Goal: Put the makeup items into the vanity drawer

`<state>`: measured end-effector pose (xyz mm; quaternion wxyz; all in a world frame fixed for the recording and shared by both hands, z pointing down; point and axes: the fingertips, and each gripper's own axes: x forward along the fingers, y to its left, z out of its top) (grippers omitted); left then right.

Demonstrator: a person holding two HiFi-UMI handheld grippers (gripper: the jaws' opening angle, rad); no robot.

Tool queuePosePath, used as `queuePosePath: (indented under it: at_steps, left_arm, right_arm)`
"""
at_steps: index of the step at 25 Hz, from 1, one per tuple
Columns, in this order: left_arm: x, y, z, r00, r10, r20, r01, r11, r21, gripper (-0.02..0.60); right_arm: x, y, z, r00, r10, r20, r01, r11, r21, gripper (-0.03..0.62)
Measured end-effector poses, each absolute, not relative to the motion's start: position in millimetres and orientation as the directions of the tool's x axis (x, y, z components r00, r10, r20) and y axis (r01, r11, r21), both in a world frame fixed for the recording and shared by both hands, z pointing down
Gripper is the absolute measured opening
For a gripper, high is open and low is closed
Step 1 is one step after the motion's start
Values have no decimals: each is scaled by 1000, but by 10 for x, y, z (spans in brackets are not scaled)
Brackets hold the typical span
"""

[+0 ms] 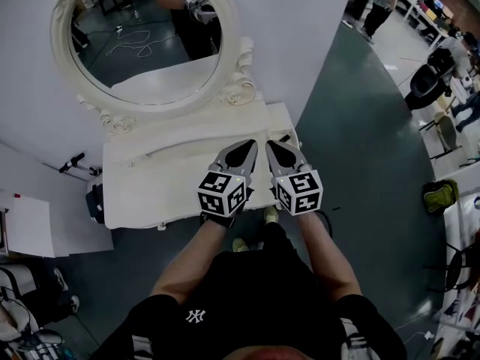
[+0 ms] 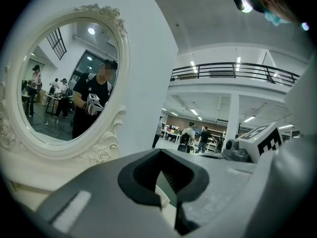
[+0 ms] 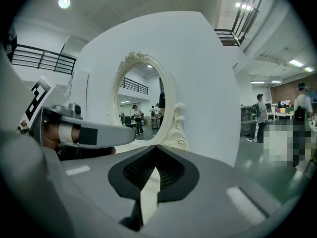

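A white vanity table [image 1: 161,182] stands against the white wall, with an ornate oval mirror [image 1: 142,43] on it. Its top looks bare, and I see no makeup items in any view. No open drawer shows from above. My left gripper [image 1: 247,145] and right gripper [image 1: 271,144] hover side by side over the vanity's right half. Both are shut with nothing between their jaws. The left gripper view shows its jaws [image 2: 159,151] meeting at the tip, with the mirror [image 2: 64,78] to the left. In the right gripper view, the right gripper [image 3: 156,148] points at the mirror [image 3: 143,108].
Green floor [image 1: 360,148] spreads to the right of the vanity. A white box [image 1: 30,227] and a dark bag [image 1: 95,201] sit left of it. A yellow-green backpack [image 1: 439,196] and chairs [image 1: 429,81] stand far right. The person's feet [image 1: 255,231] are under the vanity's front edge.
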<state>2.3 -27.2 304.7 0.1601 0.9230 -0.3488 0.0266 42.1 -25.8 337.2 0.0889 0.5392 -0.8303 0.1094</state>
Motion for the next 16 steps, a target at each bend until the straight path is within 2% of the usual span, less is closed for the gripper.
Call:
queuePosePath:
  at_steps: [16]
  left_arm:
    - [37, -247, 3104, 756, -636, 155, -651, -702, 290, 2]
  right_arm:
    - [424, -226, 3444, -401, -873, 278, -915, 395, -80, 23]
